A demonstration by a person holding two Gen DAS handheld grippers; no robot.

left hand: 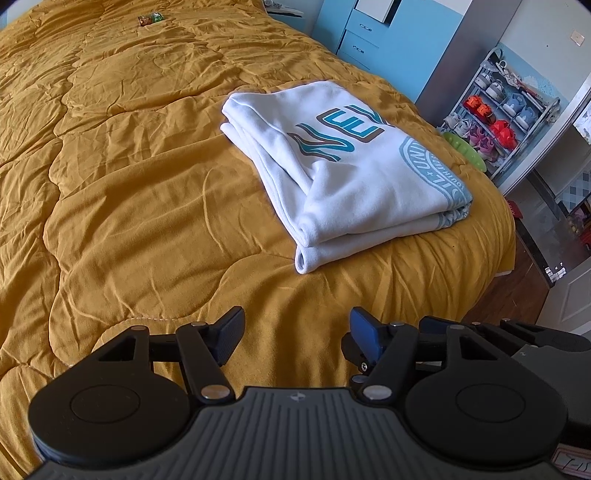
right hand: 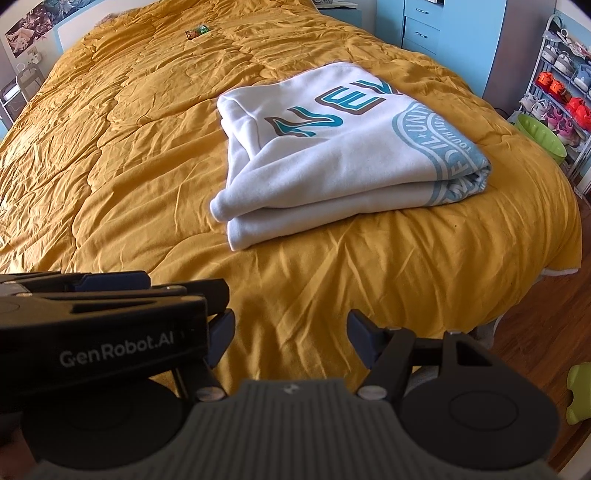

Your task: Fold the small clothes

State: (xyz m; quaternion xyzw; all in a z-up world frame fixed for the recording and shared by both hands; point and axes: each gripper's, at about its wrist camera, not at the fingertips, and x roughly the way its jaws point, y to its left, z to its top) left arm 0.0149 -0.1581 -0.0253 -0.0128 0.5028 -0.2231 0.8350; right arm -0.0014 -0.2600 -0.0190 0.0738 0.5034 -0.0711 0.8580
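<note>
A white sweatshirt [left hand: 343, 173] with teal lettering and a round teal print lies folded into a thick rectangle on the mustard quilt [left hand: 129, 184]. It also shows in the right wrist view [right hand: 340, 155], on the quilt [right hand: 129, 147]. My left gripper [left hand: 297, 336] is open and empty, held over the quilt short of the garment's near edge. My right gripper [right hand: 291, 339] is open and empty, also short of the garment. The left gripper's body [right hand: 103, 332] shows at the left of the right wrist view, close beside the right one.
A small colourful wrapper [left hand: 149, 18] lies far up the bed; it shows in the right wrist view too [right hand: 197, 32]. Blue drawers [left hand: 364, 37] and a shoe rack [left hand: 498, 107] stand past the bed's right edge. A green basin [right hand: 539, 138] sits by the rack. Wooden floor [right hand: 535, 314] lies to the right.
</note>
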